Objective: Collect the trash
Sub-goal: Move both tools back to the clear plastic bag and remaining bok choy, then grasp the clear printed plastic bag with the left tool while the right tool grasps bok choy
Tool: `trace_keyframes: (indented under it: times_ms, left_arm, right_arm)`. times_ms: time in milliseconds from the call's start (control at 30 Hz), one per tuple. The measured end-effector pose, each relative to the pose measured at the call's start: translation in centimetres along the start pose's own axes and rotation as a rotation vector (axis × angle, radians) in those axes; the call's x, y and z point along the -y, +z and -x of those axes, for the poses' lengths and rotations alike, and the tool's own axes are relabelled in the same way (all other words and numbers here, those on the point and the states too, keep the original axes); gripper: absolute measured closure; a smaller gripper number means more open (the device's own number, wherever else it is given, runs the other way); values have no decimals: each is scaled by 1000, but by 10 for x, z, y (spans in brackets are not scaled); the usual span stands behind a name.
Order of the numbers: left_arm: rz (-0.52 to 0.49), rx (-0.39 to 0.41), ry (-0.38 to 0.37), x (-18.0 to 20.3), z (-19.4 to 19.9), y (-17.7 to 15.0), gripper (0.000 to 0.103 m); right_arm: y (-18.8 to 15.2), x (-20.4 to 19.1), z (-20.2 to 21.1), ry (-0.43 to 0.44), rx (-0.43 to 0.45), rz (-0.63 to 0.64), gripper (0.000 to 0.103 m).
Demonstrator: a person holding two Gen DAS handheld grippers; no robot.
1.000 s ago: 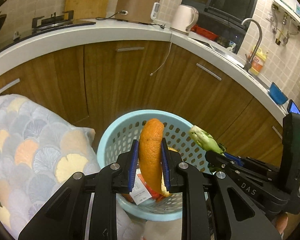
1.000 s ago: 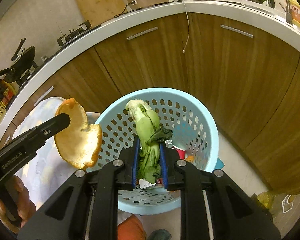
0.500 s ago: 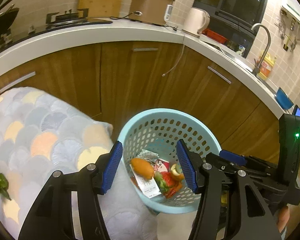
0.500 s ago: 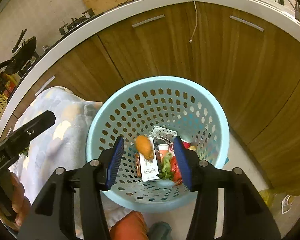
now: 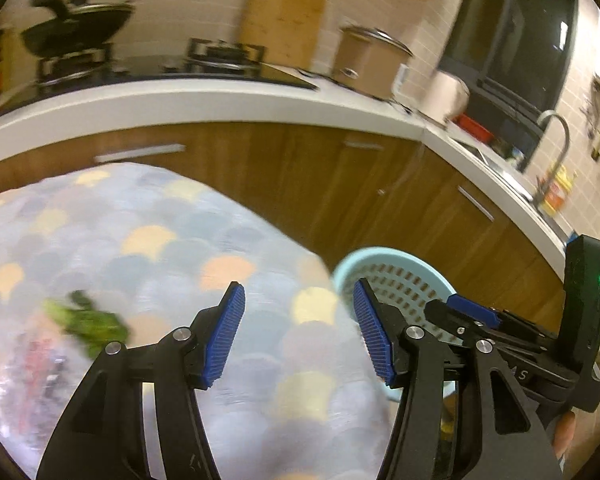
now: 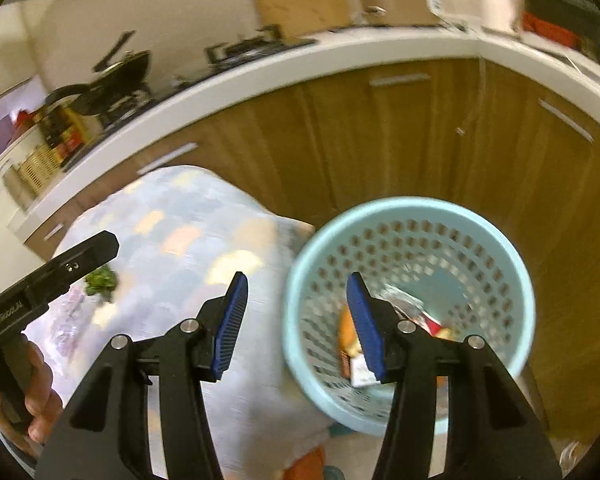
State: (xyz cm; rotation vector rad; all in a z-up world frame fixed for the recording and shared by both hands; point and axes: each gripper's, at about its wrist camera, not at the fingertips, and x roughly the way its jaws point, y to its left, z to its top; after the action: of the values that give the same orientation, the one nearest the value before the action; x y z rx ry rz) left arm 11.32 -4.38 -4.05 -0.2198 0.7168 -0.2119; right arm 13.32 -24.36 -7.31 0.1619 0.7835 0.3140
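Observation:
My left gripper is open and empty, above the scale-patterned cloth on the table. A green leafy scrap lies on the cloth to its left, with a blurred red wrapper beside it. My right gripper is open and empty, over the edge between the cloth and the light blue perforated basket. The basket holds orange peel, paper and wrappers. The leafy scrap also shows in the right wrist view, next to the left gripper's body.
Wooden cabinets under a white counter curve behind the basket. A wok, stove, rice cooker and sink tap are on the counter. The basket stands on the floor right of the table.
Both grippers, open since dropping the peel and the vegetable into the basket, have swung left from over the basket toward the cloth. The view is motion-blurred.

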Motion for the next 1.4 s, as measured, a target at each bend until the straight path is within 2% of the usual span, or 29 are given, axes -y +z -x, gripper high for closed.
trace_keyframes:
  times_ms: [200, 333, 433, 567, 733, 1033, 1267, 1400]
  left_arm:
    - [57, 68, 89, -47, 45, 1, 37]
    - [80, 108, 187, -85, 79, -7, 33]
    - [118, 127, 239, -115, 104, -15, 28]
    - [149, 117, 274, -148, 122, -24, 25]
    - [141, 28, 270, -174, 116, -39, 22]
    - [168, -105, 240, -193, 83, -76, 22]
    - [104, -148, 198, -181, 70, -84, 21]
    - [46, -163, 207, -169, 65, -87, 20]
  right_arm:
    - [15, -63, -8, 64, 14, 109, 55]
    - [23, -106, -12, 101, 25, 188, 55]
    - [27, -139, -18, 118, 30, 245, 55]
    - [27, -174, -29, 149, 19, 312, 55]
    - [21, -209, -50, 203, -7, 390, 55]
    - [-7, -245, -106, 215, -125, 514, 55]
    - [-20, -252, -128, 217, -179, 577, 55]
    - [-22, -248, -136, 234, -195, 556, 55]
